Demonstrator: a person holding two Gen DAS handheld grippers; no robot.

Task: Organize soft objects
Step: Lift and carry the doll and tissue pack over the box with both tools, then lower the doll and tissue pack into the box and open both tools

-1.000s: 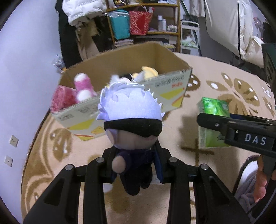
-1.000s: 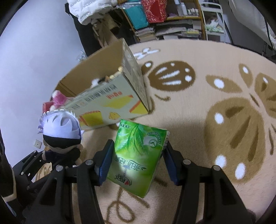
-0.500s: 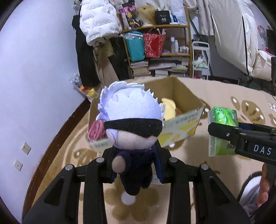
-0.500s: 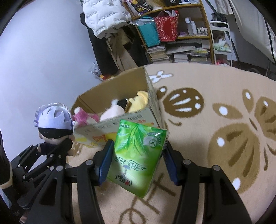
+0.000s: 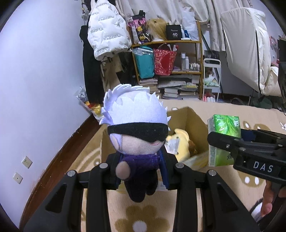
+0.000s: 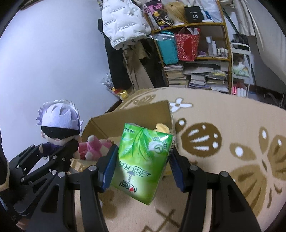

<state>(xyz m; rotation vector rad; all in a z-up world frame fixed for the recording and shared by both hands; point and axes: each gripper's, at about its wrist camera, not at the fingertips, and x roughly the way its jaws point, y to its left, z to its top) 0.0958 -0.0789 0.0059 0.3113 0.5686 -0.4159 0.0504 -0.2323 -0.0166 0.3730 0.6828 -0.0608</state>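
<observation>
Two grips — doll (image 5: pixel 137 142), tissue pack (image 6: pixel 143 160)

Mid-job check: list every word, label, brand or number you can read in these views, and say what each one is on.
"DAS": white letters on the black right tongs.
"40": black box on the wooden shelf; smaller print above it unreadable.
"OPEN": green plastic tissue pack; its Chinese characters appear upside down, unreadable.
White puffer jacket: repeated print too small to read.

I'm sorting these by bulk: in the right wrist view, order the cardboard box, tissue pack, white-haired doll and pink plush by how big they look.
1. Cardboard box
2. Tissue pack, though nearness inflates it
3. White-haired doll
4. Pink plush, partly hidden
</observation>
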